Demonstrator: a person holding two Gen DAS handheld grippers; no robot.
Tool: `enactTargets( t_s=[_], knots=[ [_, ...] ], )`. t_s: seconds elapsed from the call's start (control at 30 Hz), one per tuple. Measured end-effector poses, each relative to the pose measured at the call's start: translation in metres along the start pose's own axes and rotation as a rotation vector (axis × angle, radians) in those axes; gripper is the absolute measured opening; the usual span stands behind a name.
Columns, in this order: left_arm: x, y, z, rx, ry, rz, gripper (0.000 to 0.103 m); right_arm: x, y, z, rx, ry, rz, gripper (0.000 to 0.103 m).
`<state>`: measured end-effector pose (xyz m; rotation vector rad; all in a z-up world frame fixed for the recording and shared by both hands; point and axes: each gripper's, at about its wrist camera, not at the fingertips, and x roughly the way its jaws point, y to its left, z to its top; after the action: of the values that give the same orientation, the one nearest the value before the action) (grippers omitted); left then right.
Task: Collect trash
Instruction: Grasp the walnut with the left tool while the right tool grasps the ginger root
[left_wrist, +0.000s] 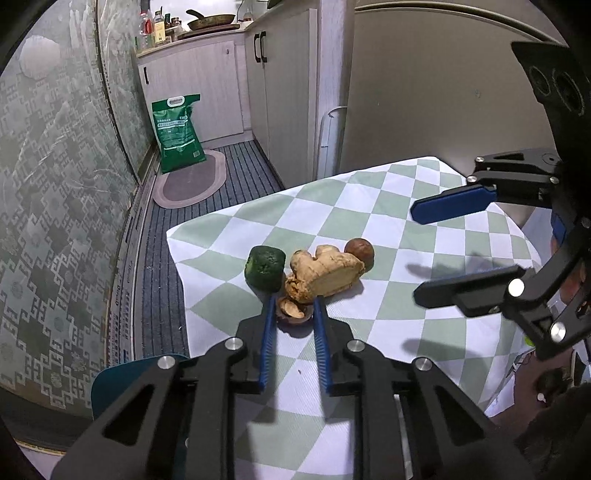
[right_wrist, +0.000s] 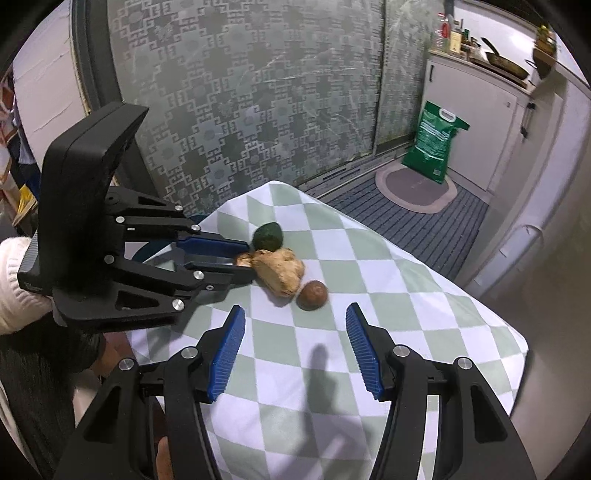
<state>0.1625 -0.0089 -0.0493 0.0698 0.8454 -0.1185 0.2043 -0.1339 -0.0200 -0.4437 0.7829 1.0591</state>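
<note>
My left gripper (left_wrist: 294, 308) pinches the broken nutshell (left_wrist: 293, 314) at frame centre, just below the ginger (left_wrist: 325, 271). It looks light and brittle, so I squeeze its rim gently. My right gripper (right_wrist: 295, 354) hangs spread.

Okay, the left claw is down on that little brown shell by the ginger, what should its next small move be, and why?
Probably lift it straight up a little. The left claw has its blue fingers closed on the walnut shell half, which touches the ginger root; rising first should clear the ginger and the green lump. The right claw hangs open, holding nothing.
</note>
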Motion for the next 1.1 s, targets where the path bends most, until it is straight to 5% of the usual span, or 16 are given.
enactTargets(
  t_s=[1.1],
  knots=[
    [-0.072,0.052,-0.012,-0.138,-0.120,-0.088,0.022,0.057,0.015,0.029,-0.024,0.095,-0.040,0.057]
  ],
)
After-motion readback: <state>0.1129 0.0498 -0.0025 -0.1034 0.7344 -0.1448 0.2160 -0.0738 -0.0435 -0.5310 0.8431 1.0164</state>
